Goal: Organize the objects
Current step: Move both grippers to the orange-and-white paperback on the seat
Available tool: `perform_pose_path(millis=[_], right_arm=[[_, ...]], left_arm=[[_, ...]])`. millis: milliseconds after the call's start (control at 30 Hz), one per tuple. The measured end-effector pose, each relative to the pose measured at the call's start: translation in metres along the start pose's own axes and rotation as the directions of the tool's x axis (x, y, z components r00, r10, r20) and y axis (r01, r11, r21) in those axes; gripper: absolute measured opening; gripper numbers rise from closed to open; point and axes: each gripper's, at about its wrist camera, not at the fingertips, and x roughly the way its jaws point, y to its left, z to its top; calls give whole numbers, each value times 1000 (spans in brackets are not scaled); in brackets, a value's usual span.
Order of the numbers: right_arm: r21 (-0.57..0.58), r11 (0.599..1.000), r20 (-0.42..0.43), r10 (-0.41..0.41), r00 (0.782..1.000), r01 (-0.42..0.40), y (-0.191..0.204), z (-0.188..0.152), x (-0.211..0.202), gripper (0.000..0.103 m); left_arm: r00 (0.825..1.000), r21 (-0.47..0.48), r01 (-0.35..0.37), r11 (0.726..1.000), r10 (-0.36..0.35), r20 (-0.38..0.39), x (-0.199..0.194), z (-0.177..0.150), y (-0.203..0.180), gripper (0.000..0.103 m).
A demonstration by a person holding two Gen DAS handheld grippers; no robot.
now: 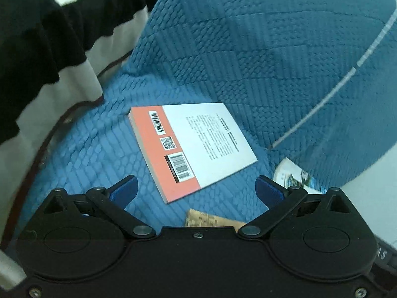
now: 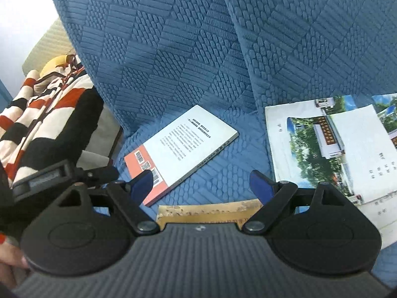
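— Nearest to us in the left wrist view is the left gripper [image 1: 196,188], its black body filling the bottom; both blue pads [image 1: 126,190] stand wide apart with nothing between them; what do we see past them?

— We see a paperback book [image 1: 193,146] lying flat on the blue quilted sofa [image 1: 248,49], just ahead of the open jaws and a little towards the left pad; its back cover faces up, white with an orange strip bearing barcodes; a tan booklet [image 1: 211,219] peeks out directly below the jaws, close to the gripper body.

— And from the right wrist view?

— Our right gripper [image 2: 202,186] is likewise spread wide and empty; the same book [image 2: 183,149] sits ahead of its left pad, that pad overlapping the orange corner in the view, though we cannot tell if they touch; the tan booklet [image 2: 208,211] lies under the gap between the jaws; glossy photo brochures [image 2: 330,149] lie ahead of the right pad; a striped black, white and red blanket [image 2: 49,114] is heaped well left of the jaws.
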Motion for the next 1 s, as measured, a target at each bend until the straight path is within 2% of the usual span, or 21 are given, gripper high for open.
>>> perform_pose_path(millis=[267,467,600,800,933,1000], right_arm=[[22,1000,-39,13,999,-13,-3,12,32,86],[33,999,-95,22,995,-18,-4,16,65,86],[76,996,-134,49,990,-40,-4,19,84,86],[125,990,-159,79,984,-60,-5,19,102,86],[153,986,-165,89,982,-64,-8,20,106,86],[169,983,-160,93,983,-66,-12,20,106,86]], left_arm=[[998,-106,-16,994,9,-69,31,21,22,94],[993,-158,-30,987,11,-119,49,27,33,79],[986,-224,-62,973,24,-165,62,28,44,68],[981,-285,-36,958,-22,-195,76,32,49,67],[982,-320,-17,947,-43,-182,79,35,49,67],[982,-336,-3,942,-61,-178,81,36,49,72]])
